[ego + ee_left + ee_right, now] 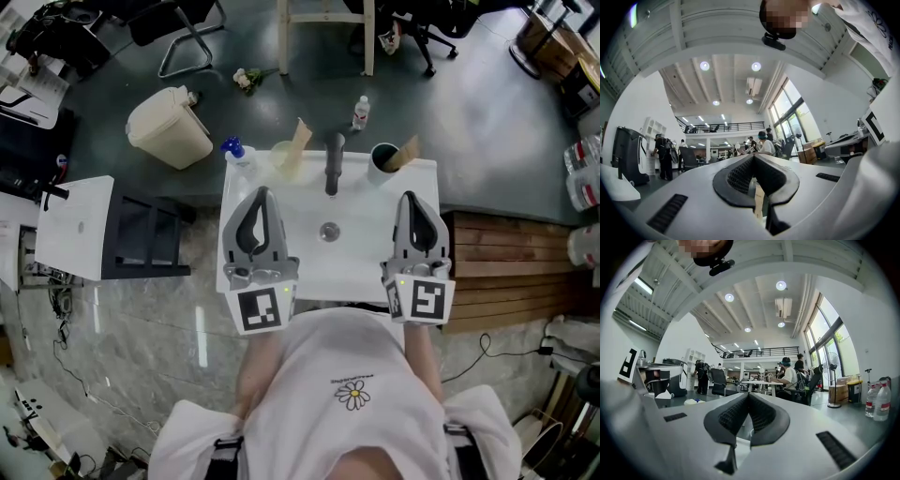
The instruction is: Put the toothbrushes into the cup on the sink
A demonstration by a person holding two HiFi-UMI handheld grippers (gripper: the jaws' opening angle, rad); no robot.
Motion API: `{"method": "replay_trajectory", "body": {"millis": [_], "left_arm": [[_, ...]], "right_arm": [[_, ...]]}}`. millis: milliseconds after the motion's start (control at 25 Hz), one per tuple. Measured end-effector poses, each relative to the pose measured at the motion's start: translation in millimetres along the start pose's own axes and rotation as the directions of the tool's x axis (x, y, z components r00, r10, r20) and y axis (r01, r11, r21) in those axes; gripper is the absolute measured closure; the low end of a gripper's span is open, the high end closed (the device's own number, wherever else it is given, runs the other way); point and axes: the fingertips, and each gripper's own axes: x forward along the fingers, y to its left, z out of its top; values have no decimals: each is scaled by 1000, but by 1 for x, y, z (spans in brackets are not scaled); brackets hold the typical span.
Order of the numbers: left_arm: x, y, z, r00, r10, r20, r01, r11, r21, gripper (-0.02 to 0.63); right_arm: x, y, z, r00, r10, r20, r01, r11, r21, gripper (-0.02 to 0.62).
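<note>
In the head view a white sink [281,253] lies in front of me. At its back rim stand a pale green cup [283,156] and a dark cup [382,157]. A tan flat toothbrush pack [300,141] leans in the green cup, and another tan pack [409,150] leans in the dark one. My left gripper [261,193] hovers over the sink's left side, shut and empty. My right gripper [410,197] hovers over the right side, also shut and empty. In both gripper views the jaws meet at their tips, left gripper [753,155] and right gripper [749,393].
A dark faucet [333,164] and the drain [329,231] sit mid-sink. A blue-capped bottle [234,150] stands at the back left corner. A beige bin [169,127] and a small bottle [360,112] are on the floor behind. A wooden slat shelf [506,267] is on the right, a white cabinet [80,230] on the left.
</note>
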Motion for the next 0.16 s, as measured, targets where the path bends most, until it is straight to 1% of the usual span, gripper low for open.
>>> {"method": "replay_trajectory", "body": {"millis": [160], "left_arm": [[-1, 1, 3, 1000, 1, 9, -1, 1000, 10, 589]], "right_arm": [[0, 0, -2, 1000, -4, -9, 4, 1000, 3, 584]]}}
